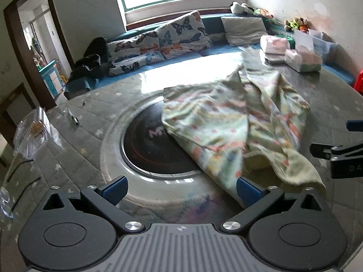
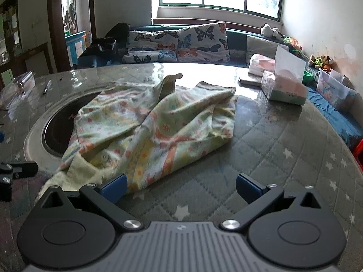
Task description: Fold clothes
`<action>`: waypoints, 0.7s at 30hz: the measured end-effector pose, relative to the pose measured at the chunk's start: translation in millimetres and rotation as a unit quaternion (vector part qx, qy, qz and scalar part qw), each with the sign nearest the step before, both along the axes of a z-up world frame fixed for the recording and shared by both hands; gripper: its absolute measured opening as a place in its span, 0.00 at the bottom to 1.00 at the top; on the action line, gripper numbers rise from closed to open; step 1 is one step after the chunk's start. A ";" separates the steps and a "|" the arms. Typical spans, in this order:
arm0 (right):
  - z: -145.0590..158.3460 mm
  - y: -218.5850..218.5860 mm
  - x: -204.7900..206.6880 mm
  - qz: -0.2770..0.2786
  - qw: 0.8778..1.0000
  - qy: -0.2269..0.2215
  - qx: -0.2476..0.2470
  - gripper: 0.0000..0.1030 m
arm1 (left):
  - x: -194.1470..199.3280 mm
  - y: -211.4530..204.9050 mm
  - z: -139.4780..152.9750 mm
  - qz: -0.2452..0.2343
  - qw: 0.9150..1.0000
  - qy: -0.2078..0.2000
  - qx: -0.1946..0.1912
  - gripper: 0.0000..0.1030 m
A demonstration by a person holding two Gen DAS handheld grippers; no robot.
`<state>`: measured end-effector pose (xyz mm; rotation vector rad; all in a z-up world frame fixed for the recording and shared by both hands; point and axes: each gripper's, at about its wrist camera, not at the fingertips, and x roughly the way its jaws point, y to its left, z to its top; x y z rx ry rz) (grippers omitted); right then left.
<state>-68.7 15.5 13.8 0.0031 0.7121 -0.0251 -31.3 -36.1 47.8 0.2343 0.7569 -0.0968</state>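
Note:
A pale yellow-green garment with a coloured print (image 1: 236, 122) lies crumpled on the round table, partly over the dark round inset (image 1: 147, 145). In the right wrist view the same garment (image 2: 154, 122) shows a button and a ribbed cuff near its front edge. My left gripper (image 1: 181, 191) is open, its right pad (image 1: 248, 191) next to the garment's near hem. My right gripper (image 2: 181, 189) is open too, its left pad (image 2: 114, 189) at the garment's near edge. Each gripper shows at the edge of the other's view: right gripper (image 1: 335, 151), left gripper (image 2: 13, 170).
The table (image 2: 283, 149) has a grey quilted star-print cover. Tissue packs (image 2: 283, 88) and a flat book sit at its far right. Clear plastic (image 1: 31, 133) and a pen (image 2: 47, 87) lie at the left. A sofa with butterfly cushions (image 2: 179, 43) runs behind.

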 end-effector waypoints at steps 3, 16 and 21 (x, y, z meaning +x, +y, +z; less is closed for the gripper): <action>6.8 -8.2 7.4 0.002 1.000 -0.007 -0.004 1.00 | 9.3 1.7 8.2 0.004 1.000 -0.012 -0.001 1.00; 22.3 -65.4 55.7 0.004 1.000 -0.009 0.026 0.80 | 74.3 -34.0 9.6 -0.046 0.998 -0.035 -0.034 0.90; 19.9 -113.3 68.6 0.009 0.999 0.003 0.040 0.74 | 106.7 -53.3 4.6 -0.059 0.997 -0.027 -0.053 0.86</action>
